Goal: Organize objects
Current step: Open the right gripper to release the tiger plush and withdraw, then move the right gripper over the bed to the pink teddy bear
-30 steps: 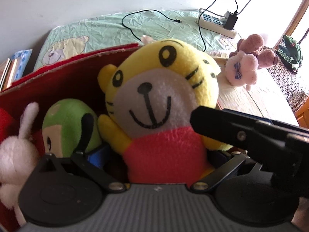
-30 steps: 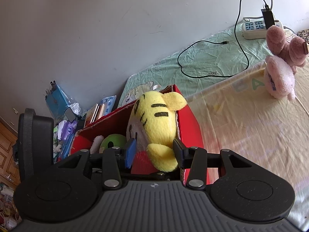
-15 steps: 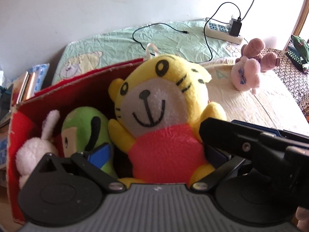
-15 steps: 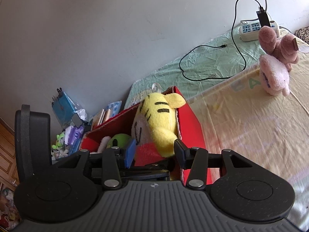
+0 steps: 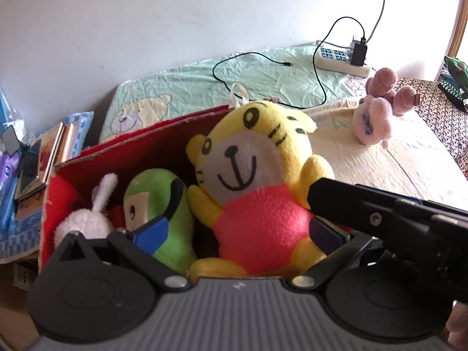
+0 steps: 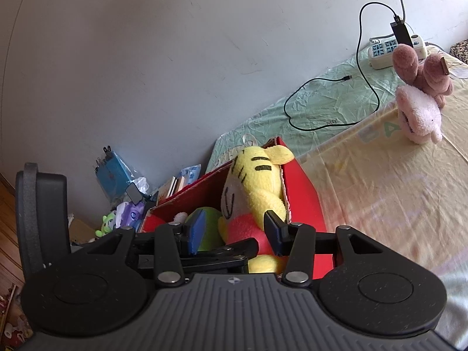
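Looking along our left gripper (image 5: 234,234), spread wide and holding nothing, we see the tiger toy (image 5: 257,181) directly ahead, sitting upright in the red box (image 5: 140,143), facing us. Our right gripper (image 6: 234,234), also spread, is nearer the pink plush (image 6: 418,114) lying on the bed (image 6: 380,190), well apart to its right.

A bed (image 5: 403,158) is carrying everything here; a pale yellow sheet (image 6: 380,181) is covering its near part, and a green crinkled sheet (image 5: 263,76) with a bear print is lying toward the wall at 12 o'clock; a red box (image 5: 140,137) is sitting at its 9 o'clock edge; a pink plush toy (image 5: 377,111) is sitting at 2 o'clock; a power strip (image 5: 339,61) and a black cable (image 5: 292,70) are lying on the green sheet.
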Tool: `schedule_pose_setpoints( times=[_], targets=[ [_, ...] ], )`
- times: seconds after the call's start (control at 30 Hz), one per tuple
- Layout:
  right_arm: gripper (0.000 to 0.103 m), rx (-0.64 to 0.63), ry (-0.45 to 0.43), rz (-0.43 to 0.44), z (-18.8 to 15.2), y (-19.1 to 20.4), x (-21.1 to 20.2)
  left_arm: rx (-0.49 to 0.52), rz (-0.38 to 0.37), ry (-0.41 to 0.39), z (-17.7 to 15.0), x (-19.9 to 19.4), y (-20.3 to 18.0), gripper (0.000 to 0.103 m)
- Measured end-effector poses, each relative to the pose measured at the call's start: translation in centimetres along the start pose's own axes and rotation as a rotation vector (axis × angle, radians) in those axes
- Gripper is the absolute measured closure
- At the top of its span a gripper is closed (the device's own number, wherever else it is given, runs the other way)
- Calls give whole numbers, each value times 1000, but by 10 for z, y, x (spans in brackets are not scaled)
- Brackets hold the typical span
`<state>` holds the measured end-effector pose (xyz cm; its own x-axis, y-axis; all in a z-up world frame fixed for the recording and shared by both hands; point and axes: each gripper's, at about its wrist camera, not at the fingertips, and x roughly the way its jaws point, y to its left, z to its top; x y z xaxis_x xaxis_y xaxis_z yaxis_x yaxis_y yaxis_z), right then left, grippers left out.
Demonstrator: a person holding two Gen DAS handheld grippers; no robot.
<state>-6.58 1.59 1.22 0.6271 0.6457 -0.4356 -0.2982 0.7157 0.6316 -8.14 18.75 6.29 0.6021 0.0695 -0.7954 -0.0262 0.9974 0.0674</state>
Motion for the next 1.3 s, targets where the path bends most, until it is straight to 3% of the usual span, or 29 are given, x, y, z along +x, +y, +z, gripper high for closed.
schedule_pose_setpoints(
  times=[0.57, 1.3],
  targets=[
    [51, 29, -91, 22, -16, -6, -23, -33, 26, -21, -14, -24, -2, 1],
    [49, 87, -78, 81, -11, -37, -45, 33, 56, -23, -12, -34, -47, 1]
  ],
)
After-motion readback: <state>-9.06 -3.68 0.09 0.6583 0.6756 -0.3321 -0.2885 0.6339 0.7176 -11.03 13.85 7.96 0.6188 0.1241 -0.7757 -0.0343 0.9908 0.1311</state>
